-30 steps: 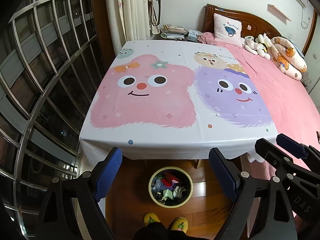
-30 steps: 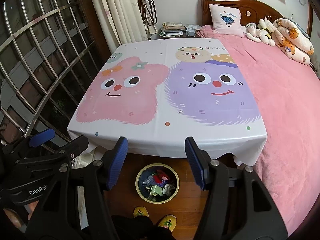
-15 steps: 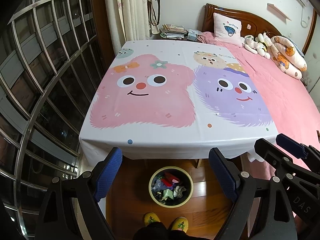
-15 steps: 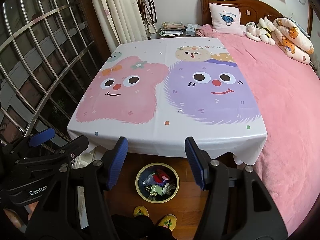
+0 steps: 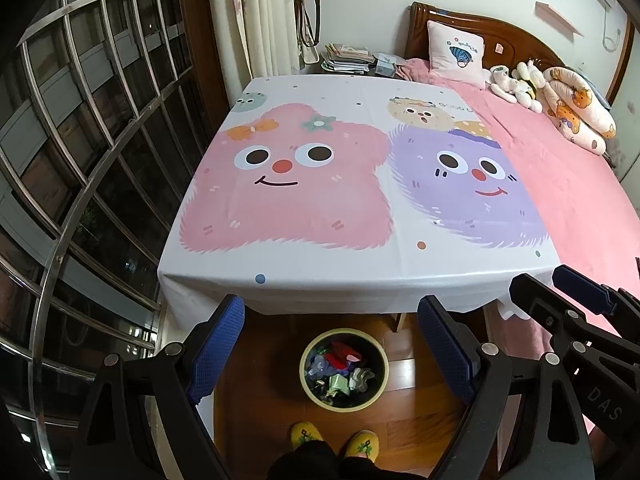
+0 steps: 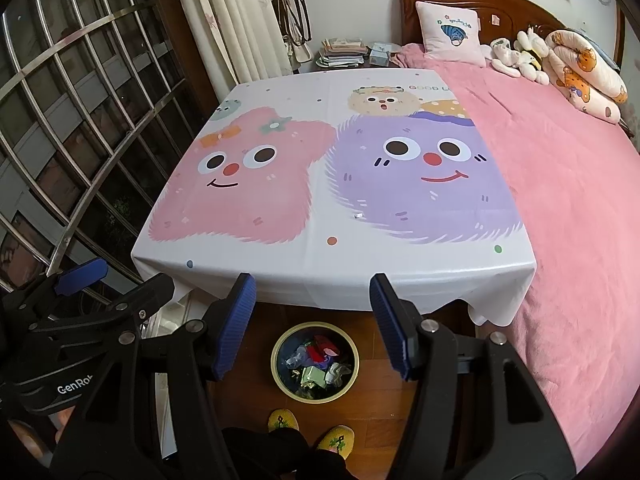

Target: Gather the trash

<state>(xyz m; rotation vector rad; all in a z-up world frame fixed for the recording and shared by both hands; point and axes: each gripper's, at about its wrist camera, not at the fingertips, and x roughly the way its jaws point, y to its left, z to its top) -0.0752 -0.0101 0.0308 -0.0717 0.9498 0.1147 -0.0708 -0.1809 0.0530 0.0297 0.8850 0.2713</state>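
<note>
We hold our left tool (image 5: 332, 346) and our right tool (image 6: 312, 322) side by side, up over the near edge of the table (image 5: 360, 284). Both are spread apart and grasp nothing.

The bin (image 5: 344, 369) sits on the wood floor (image 5: 256, 408) just past the table's near edge, right in front of our yellow slippers (image 5: 306, 433). It has trash (image 5: 340, 366) in it: bits of red, green and white scraps.

The table top looks almost bare. We can see one tiny shiny bit (image 6: 358, 215) on the purple face, toward the near right corner. It is too small to tell what it is.

We think the picking up is nearly done or all done. If that bit is trash, the next move is to reach the right tool to it, pinch it gently, and drop it in the bin.
</note>
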